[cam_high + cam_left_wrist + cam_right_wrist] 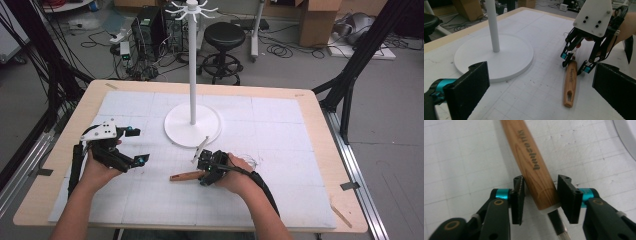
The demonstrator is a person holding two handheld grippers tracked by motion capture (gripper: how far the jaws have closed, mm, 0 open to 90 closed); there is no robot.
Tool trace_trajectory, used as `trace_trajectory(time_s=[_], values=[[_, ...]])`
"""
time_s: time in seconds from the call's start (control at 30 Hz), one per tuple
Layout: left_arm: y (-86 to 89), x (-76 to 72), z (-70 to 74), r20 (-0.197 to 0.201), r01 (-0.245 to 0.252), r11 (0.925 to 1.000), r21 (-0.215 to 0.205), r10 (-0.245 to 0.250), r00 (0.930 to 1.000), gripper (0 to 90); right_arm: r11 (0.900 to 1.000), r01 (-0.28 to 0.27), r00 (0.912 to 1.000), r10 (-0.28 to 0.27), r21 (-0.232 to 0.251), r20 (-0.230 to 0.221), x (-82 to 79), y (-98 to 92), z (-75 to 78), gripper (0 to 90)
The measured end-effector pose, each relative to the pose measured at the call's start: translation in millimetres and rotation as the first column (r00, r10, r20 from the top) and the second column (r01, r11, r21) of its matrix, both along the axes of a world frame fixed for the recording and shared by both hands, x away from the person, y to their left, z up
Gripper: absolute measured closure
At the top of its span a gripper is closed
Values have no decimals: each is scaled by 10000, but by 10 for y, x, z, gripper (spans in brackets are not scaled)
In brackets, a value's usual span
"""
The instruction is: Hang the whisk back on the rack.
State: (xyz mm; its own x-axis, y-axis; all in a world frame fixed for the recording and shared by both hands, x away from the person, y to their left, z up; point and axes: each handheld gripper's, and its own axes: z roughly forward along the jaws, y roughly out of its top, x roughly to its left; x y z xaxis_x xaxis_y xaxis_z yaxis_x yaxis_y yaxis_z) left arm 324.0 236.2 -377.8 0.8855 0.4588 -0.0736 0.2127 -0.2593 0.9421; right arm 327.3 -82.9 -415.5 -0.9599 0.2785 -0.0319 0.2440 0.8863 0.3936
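1. Right claw [540,200]: jaws straddle the tapered brown wooden handle [534,167] of a tool lying flat on the white gridded bench [280,130], near the round white stand base [192,126]; pads at its metal end, apparently not yet clamped.
2. Advice: centre the pads, close squarely, lift level.
3. Left claw [539,95]: open, empty.
4. Containers: none seen.

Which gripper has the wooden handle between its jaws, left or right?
The right gripper: its jaws straddle the wooden handle lying on the white mat, near its metal end. The left gripper hangs open off to the side, with nothing between its jaws.
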Motion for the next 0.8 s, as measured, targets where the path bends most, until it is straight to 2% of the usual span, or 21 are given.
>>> trace_trajectory(time_s=[0.1,0.43,0.63,0.7,0.8], values=[[2,2,0,25,-28,10000,2,28,10000,16,10000,-77,10000,77,-9,-43,-10,6,4,645],[-5,1,-6,-20,-20,10000,58,20,10000,16,9999,-115,9998,113,-95,-135,-18,14,11,685],[11,2,1,13,-16,10000,29,16,10000,17,9997,-181,9997,183,-188,129,-33,21,29,691],[18,0,5,32,-51,10000,10,51,10000,16,9999,-123,9995,124,-19,294,-32,1,60,690],[27,-2,8,28,-71,10000,-2,71,10000,16,9977,58,9987,-93,682,504,-20,-63,160,690]])
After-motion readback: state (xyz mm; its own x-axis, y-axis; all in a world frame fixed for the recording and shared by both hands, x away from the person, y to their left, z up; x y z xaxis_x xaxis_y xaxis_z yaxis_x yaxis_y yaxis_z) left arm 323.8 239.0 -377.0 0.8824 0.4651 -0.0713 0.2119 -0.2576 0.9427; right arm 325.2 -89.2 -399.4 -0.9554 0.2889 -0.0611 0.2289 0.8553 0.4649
